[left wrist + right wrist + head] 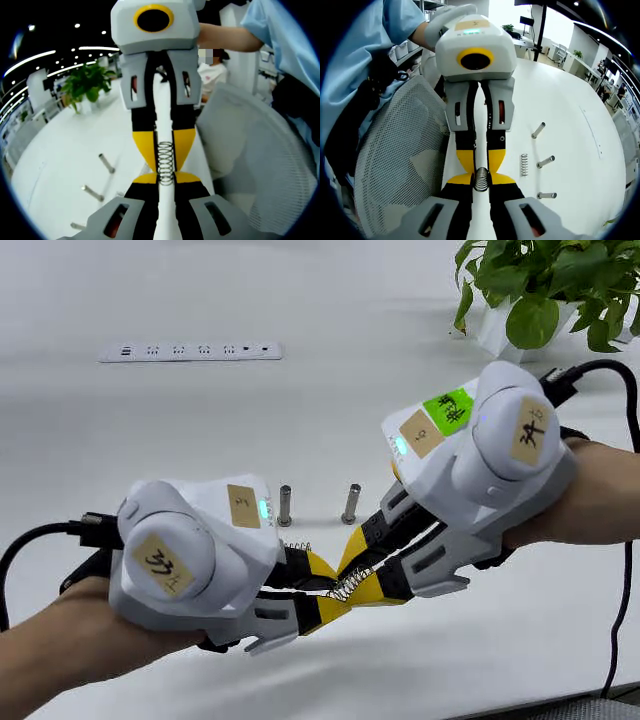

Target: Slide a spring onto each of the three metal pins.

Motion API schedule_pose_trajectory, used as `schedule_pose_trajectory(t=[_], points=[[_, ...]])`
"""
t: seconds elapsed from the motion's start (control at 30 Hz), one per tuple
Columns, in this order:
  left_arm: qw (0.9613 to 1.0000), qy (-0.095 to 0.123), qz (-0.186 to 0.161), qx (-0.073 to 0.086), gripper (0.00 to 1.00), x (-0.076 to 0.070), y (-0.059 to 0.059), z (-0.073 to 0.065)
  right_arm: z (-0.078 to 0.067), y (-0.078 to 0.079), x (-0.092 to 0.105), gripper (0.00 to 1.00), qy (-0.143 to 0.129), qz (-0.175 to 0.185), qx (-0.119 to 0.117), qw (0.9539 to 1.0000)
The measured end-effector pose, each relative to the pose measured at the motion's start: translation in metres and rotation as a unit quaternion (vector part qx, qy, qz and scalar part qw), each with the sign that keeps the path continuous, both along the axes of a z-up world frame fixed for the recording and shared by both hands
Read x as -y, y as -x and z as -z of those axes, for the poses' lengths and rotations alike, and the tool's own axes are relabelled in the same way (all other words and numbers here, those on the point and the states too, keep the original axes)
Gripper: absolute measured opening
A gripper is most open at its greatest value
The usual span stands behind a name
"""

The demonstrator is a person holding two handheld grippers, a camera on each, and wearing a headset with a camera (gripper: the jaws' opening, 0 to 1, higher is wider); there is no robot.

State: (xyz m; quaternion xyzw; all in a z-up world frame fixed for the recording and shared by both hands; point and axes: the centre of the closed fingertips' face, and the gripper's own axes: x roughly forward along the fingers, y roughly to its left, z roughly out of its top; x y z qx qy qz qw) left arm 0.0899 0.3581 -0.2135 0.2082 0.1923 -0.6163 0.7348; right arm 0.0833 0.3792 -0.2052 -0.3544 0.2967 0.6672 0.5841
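In the head view my left gripper (332,602) comes from the lower left and my right gripper (368,573) from the right. Their yellow-and-black tips meet over the table's front edge. A small steel spring (350,585) lies between them, and both pairs of jaws are closed against it. The left gripper view shows that spring (165,162) lengthwise; the right gripper view shows it (480,179) end-on. Two metal pins (285,505) (351,503) stand upright just beyond the grippers. All three pins (538,130) (545,161) (546,195) appear in the right gripper view, bare, with a loose spring (523,164) beside the middle one.
A white power strip (190,351) lies at the far left of the table. A potted plant (545,285) stands at the far right corner. Black cables (628,540) trail from both grippers. A grey mesh chair back (395,165) sits off the table's near edge.
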Motion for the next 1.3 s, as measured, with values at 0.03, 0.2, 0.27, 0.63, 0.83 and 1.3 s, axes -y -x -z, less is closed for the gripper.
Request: schedule_pose_trajectory(t=[0.03, 0.2, 0.27, 0.63, 0.83, 1.3], points=[[1.0000, -0.001, 0.002, 0.001, 0.09, 0.000, 0.000, 0.000, 0.000, 0.000, 0.000, 0.13, 0.001, -0.001, 0.000, 1.0000], [1.0000, 0.000, 0.000, -0.001, 0.09, 0.000, 0.001, 0.000, 0.000, 0.000, 0.000, 0.13, 0.004, -0.003, -0.001, 1.0000], [1.0000, 0.000, -0.002, -0.001, 0.10, -0.001, 0.000, 0.001, 0.001, 0.000, 0.000, 0.12, 0.005, -0.006, 0.002, 1.0000], [0.9995, 0.013, -0.028, 0.000, 0.10, -0.007, -0.003, 0.002, 0.003, -0.004, -0.007, 0.12, 0.010, -0.011, -0.002, 0.9999], [0.9978, 0.020, -0.063, -0.003, 0.14, -0.022, -0.009, 0.005, 0.004, -0.009, -0.016, 0.12, 0.014, -0.018, -0.004, 0.9997], [0.9852, 0.018, -0.170, -0.016, 0.42, -0.080, -0.022, 0.025, 0.006, -0.031, -0.037, 0.12, 0.040, -0.046, 0.001, 0.9982]])
